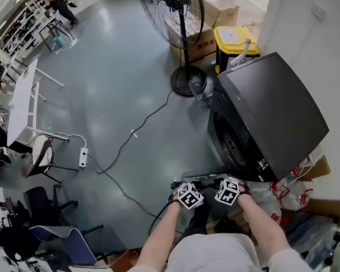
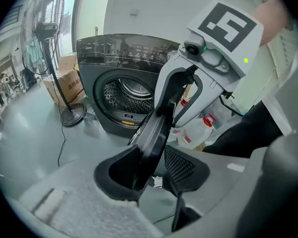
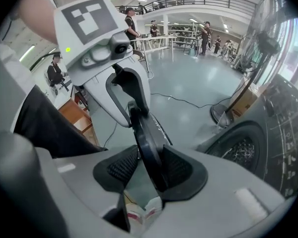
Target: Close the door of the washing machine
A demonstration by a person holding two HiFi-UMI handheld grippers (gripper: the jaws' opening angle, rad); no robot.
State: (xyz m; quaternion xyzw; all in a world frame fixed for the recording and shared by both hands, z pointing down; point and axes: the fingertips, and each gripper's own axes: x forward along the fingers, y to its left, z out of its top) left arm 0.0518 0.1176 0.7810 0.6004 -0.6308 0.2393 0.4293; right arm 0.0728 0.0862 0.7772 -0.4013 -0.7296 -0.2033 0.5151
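Observation:
A dark front-loading washing machine (image 1: 272,112) stands at the right, its drum opening (image 2: 129,93) uncovered. Its round door (image 1: 207,180) is swung wide open toward me and shows edge-on. Both grippers sit on the door's rim, facing each other. The rim (image 2: 154,138) passes between the jaws of my left gripper (image 2: 156,170) and leans on one pad, with a gap to the other. In the right gripper view the rim (image 3: 146,143) stands between the jaws of my right gripper (image 3: 149,170), against one pad and apart from the other.
A pedestal fan (image 1: 184,38), cardboard boxes (image 1: 195,35) and a yellow bin (image 1: 235,41) stand beyond the machine. A cable (image 1: 130,146) runs across the grey floor to a power strip (image 1: 83,156). White jugs with red caps (image 2: 198,130) lie beside the machine. Tables and people are far left.

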